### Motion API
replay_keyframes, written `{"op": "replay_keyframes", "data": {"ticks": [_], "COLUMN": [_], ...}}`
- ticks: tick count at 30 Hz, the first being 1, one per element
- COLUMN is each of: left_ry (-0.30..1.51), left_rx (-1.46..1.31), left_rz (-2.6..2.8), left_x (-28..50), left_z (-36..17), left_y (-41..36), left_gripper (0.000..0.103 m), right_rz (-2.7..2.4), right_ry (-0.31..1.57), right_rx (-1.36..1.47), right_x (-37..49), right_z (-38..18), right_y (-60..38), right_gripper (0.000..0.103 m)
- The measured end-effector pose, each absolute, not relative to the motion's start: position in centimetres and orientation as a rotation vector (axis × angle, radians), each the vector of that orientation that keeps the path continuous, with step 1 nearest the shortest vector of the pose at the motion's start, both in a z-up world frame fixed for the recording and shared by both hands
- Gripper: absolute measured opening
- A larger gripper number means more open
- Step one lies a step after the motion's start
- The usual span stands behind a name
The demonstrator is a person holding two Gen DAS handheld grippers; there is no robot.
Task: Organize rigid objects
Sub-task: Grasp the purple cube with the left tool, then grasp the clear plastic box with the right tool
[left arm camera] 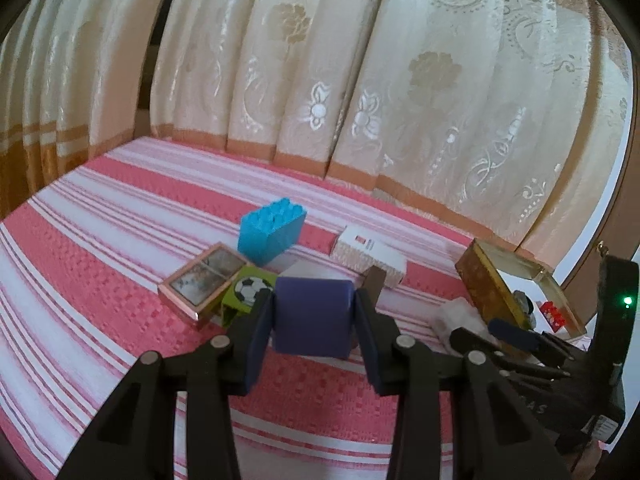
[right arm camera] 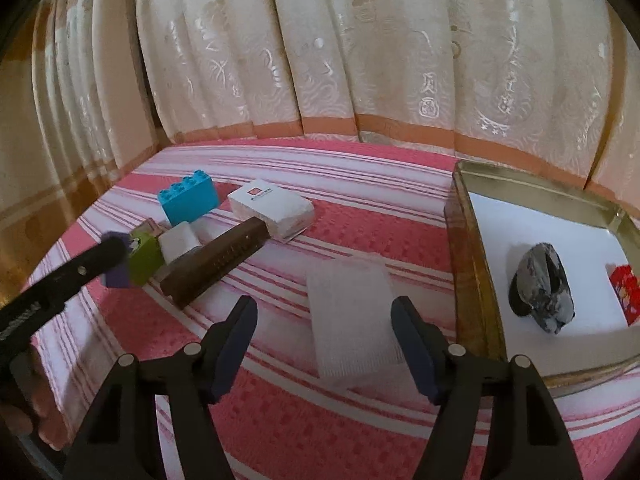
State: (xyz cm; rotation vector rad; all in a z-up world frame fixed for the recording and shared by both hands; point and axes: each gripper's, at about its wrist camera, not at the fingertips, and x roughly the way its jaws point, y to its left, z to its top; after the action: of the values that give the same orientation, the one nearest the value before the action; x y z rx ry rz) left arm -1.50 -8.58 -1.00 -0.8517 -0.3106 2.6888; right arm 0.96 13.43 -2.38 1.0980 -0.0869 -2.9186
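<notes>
My left gripper (left arm camera: 314,302) is shut on a purple block (left arm camera: 312,316), held just above the pink striped cloth (left arm camera: 120,220). In the right wrist view that block (right arm camera: 117,276) shows at the far left under one black finger (right arm camera: 108,254). My right gripper (right arm camera: 324,312) is open over a white ribbed box (right arm camera: 354,320) lying flat on the cloth. The box lies between the jaws, close to the right one and clear of the left one. An open gold tin (right arm camera: 472,264) stands right of it, holding a grey-black stone (right arm camera: 542,290) and a red item (right arm camera: 624,292).
Behind the purple block lie a blue brick (left arm camera: 272,236), a white carton (left arm camera: 368,256), a pink-framed case (left arm camera: 200,284) and a green football cube (left arm camera: 244,296). A brown bar (right arm camera: 216,264) and a white block (right arm camera: 180,246) lie beside them. Cream curtains (left arm camera: 320,60) hang behind.
</notes>
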Motion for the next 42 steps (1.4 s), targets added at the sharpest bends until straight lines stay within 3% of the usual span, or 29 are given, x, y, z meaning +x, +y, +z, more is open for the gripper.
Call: {"op": "replay_keyframes", "data": {"ticks": [15,21,26,29,37,42], "left_ry": [-0.34,-0.363,-0.335,-0.328,-0.349,-0.356], "left_rx": [-0.842,-0.865,-0.856,-0.854,-0.874,-0.886], "left_rz": [2.739,2.739,2.738,2.737,2.74,2.742], "left_x": [-1.6,-1.8,-1.8,-1.7,-1.9,-2.0], "left_z": [-0.9,-1.1,-1.0,-1.0,-1.1,-1.2], "left_y": [-9.4,-9.7,-9.4,-9.3,-9.5,-9.4], "left_gripper": [0.04,0.04,0.04,0.04,0.04,0.04], "right_rz": [-2.994,-2.992,-2.993,-3.022,-3.029,-3.023], "right_ry": [0.05,0.266,0.325,0.334,0.191,0.212], "right_rx": [1.191,1.316,1.349,1.357,1.247,1.084], "right_x": [-1.9,-1.9,-1.9,-1.8,-0.8,0.1], "right_z": [-2.9,-4.1,-4.3,-4.3,-3.1,-1.7], "right_y": [12.7,12.4,12.1,12.6,13.3,11.4], "right_gripper": [0.069,0.069,0.066,0.057,0.056,0.056]}}
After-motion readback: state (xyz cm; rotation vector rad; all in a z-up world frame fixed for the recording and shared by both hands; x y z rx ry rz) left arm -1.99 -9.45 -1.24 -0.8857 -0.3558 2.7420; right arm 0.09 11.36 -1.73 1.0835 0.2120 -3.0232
